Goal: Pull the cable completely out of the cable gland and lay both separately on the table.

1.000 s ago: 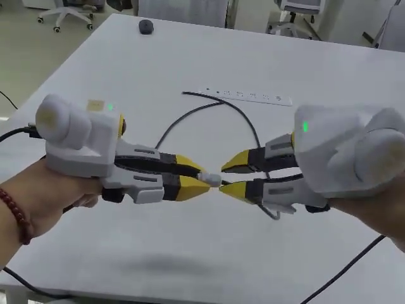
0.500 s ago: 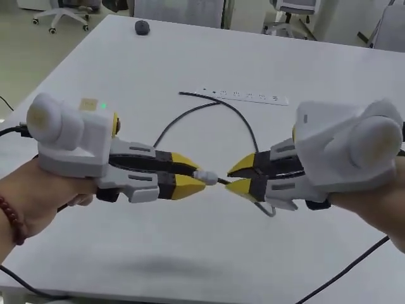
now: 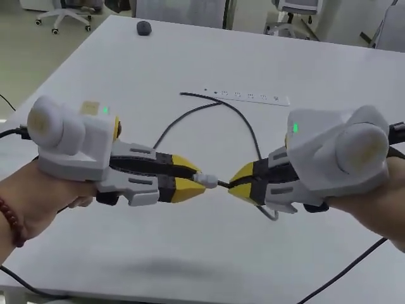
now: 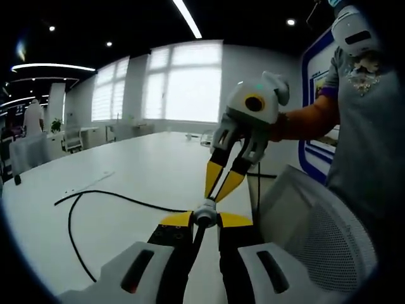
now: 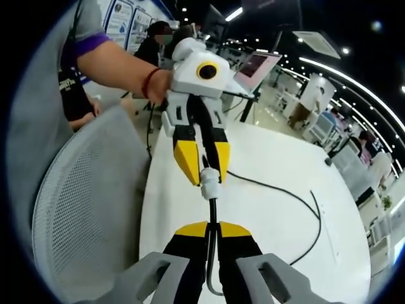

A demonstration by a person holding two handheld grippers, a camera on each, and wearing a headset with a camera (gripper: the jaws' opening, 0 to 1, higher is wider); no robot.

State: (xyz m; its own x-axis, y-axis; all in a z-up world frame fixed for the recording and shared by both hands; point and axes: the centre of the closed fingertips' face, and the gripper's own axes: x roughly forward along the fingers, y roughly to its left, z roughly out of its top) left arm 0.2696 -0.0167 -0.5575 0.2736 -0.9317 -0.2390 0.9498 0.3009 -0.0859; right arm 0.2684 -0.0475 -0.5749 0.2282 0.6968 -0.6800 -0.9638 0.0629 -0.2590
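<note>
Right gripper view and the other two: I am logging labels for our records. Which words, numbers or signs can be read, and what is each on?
No text can be read in any view.
Blue-framed wall posters: print too small to read.
Long white strip on the table: dark marks, too blurred to read.
Blue-bordered wall board: nothing legible.

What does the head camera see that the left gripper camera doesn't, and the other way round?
Extra in the head view: a red bead bracelet on a wrist and the green light on the left gripper. Extra in the left gripper view: bright windows and a white mesh chair. Both share the black cable on the white table, the cable gland clamped in the left gripper, and the right gripper pinching the cable.
</note>
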